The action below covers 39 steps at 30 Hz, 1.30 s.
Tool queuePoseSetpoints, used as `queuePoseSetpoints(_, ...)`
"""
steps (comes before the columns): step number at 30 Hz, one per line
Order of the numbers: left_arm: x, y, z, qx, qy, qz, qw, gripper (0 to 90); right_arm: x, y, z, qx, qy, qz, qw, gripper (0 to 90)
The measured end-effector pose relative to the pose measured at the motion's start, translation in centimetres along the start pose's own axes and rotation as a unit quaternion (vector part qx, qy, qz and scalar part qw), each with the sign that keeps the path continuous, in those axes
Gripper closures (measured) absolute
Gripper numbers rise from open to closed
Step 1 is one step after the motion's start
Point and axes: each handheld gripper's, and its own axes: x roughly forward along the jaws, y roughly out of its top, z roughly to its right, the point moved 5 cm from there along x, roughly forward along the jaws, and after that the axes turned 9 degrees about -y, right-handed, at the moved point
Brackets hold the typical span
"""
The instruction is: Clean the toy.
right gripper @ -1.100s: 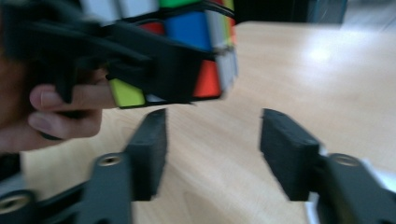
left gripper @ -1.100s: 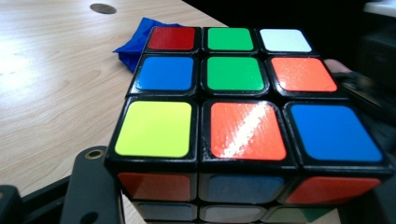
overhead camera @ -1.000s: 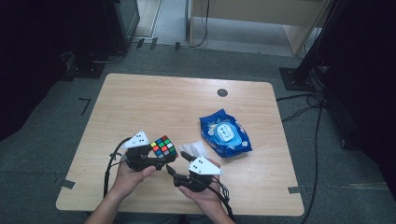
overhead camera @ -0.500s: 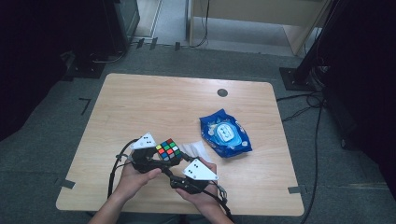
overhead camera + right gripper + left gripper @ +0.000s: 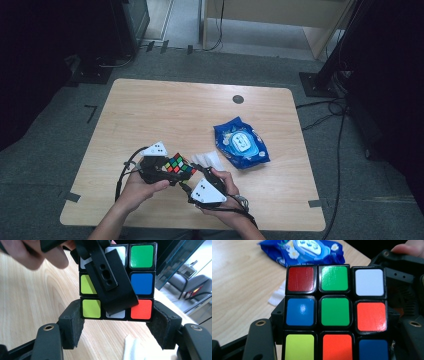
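So we have a scrambled puzzle cube (image 5: 179,165) held up just above the near part of the wooden table (image 5: 165,115), caught between both hand-held grippers. From the left gripper's camera the cube (image 5: 335,312) shows a face with a green centre, red, green and white along the top row, blue and orange at the sides, yellow-green, orange and blue below.

We see the left gripper (image 5: 167,170) clamped tight on the cube, one black jaw lying flat across a cube face in the right gripper view. Its grey plate sits just left of the cube in the high view, with the left hand (image 5: 137,187) wrapped behind it.

We see the right gripper (image 5: 116,323) closed on the cube's lowest layer (image 5: 116,308), a padded jaw against each side; the pads look to be touching, though the contact edge is dark and we cannot be fully sure how hard they press. Its jaws have just been closing a little with the cube between them. The right hand (image 5: 225,192) sits just right of and nearer than the cube.

Just right of the cube, a white wipe (image 5: 207,160) lies flat on the table. Further right of the cube, past the wipe, a blue pack of wet wipes (image 5: 241,144) lies lid-up. Cables (image 5: 122,175) trail from the grippers, left of the cube.
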Motion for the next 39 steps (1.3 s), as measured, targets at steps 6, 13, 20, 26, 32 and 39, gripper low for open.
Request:
queuePoseSetpoints(6,-0.4,0.1,-0.2,0.005,0.003,0.016,0.9999,33.6,0.0,-0.2,0.4,0.024,0.018,-0.002,0.9996,32.3)
queuePoseSetpoints(13,-2.1,0.3,-0.8,0.032,0.018,0.066,0.9972,33.7,0.4,-4.1,4.2,0.113,0.024,-0.098,0.9884,47.6)
queuePoseSetpoints(20,-1.7,-0.2,-0.9,0.060,0.017,0.079,0.9949,33.7,1.6,-8.0,5.7,0.161,-0.005,-0.197,0.9670,55.7)
queuePoseSetpoints(26,-1.4,-0.3,-0.7,0.071,0.025,0.080,0.9939,33.7,1.7,-8.9,5.8,0.213,0.002,-0.226,0.9507,56.6)
queuePoseSetpoints(32,-1.2,-0.5,-0.6,0.081,0.031,0.090,0.9922,33.7,1.6,-8.9,5.8,0.233,-0.010,-0.229,0.9449,85.0)
queuePoseSetpoints(39,-0.7,-0.8,-0.4,0.106,0.040,0.089,0.9896,33.7,0.1,-5.3,7.0,0.285,-0.004,-0.146,0.9473,89.7)
